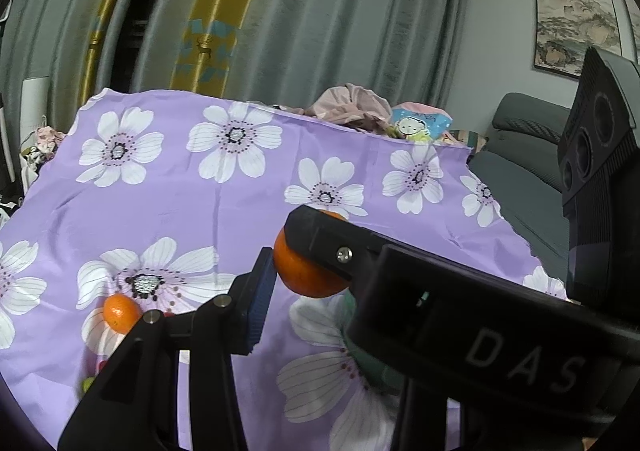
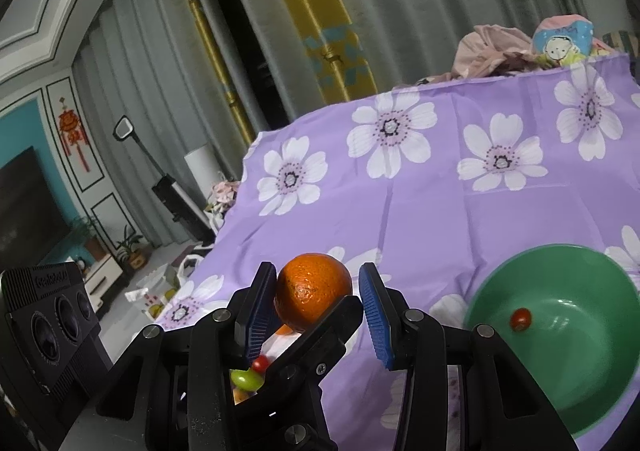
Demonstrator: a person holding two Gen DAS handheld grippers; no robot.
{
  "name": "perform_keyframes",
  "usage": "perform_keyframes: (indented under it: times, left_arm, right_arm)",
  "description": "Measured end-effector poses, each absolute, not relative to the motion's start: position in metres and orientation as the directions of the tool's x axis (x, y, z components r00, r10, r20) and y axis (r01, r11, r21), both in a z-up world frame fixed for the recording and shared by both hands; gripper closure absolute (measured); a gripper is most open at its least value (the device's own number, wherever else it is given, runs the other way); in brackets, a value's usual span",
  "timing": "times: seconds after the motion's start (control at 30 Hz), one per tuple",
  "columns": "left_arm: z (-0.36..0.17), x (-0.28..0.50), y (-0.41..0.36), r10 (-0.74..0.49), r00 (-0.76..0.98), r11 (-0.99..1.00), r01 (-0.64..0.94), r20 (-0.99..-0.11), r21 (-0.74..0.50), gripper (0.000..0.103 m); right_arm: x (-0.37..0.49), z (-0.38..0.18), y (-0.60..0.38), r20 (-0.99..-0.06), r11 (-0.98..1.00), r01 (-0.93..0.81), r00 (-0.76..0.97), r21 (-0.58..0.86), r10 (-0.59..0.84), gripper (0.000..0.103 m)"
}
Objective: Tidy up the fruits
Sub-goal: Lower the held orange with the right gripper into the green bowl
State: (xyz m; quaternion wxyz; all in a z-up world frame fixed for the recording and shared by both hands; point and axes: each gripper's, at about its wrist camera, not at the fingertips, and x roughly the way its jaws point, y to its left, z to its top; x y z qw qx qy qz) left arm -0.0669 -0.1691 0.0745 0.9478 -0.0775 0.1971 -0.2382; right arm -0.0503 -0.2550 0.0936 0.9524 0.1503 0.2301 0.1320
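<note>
An orange hangs above the purple flowered cloth, caught between both grippers, whose fingers cross. My left gripper presses its blue pad on the orange's left side. Its other finger runs under the fruit in the right wrist view. My right gripper has the orange between its blue pads, and its black finger covers the fruit's top. A green bowl at the right holds one cherry tomato. A smaller orange lies on the cloth.
A green fruit and a red tomato lie on the cloth below the grippers. Crumpled clothes and a cartoon bag sit at the table's far edge. A grey sofa stands to the right, with curtains behind.
</note>
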Motion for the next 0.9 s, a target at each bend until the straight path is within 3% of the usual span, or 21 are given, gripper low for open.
perform_keyframes:
  times: [0.9]
  left_arm:
    - [0.076, -0.053, -0.242, -0.608, 0.689, 0.794, 0.540, -0.395, -0.279, 0.061]
  right_arm:
    - [-0.056, 0.091, -0.324, -0.455, 0.930, -0.005, 0.871, 0.368, 0.185, 0.058]
